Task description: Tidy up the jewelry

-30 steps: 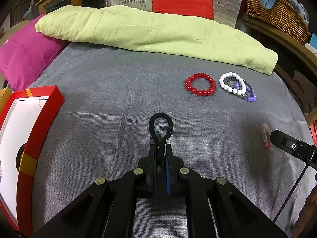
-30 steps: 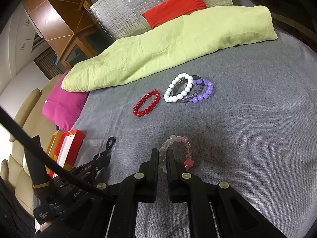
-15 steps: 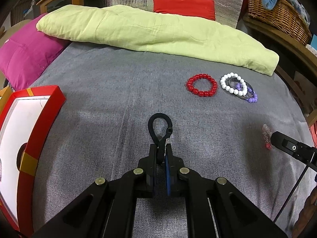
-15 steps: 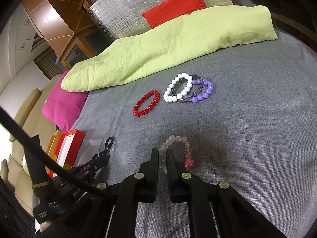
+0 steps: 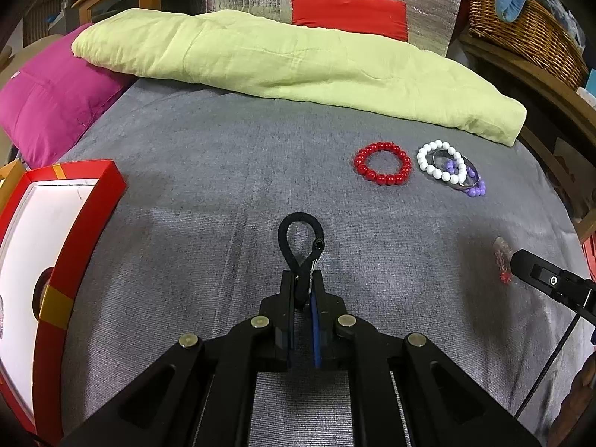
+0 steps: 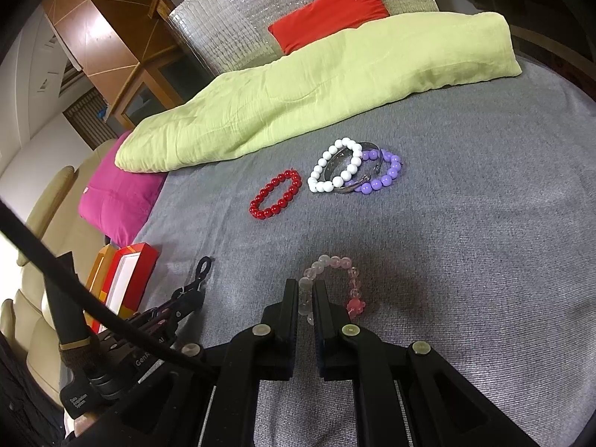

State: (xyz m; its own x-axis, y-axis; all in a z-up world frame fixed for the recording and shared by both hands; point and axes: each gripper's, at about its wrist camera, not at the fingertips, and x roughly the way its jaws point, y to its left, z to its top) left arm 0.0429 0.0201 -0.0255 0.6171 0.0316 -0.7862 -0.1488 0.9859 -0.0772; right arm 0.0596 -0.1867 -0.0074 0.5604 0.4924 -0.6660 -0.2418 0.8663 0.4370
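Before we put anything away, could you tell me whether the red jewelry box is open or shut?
Open: the red jewelry box shows its white lining with no lid over it, in the left wrist view.

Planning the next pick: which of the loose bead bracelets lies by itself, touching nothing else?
The red bracelet. It lies alone on the grey cover, while the white bracelet and purple bracelet overlap a metal bangle.

On the bed (image 5: pixel 186 171) we see a folded blanket (image 5: pixel 298 70) lying across the back, a beaded bracelet (image 5: pixel 383 163) in front of it, and a pile of three bracelets (image 5: pixel 449 167) just to its right. An open box (image 5: pixel 56 246) sits at the bed's left edge, a cushion (image 5: pixel 52 100) behind it.
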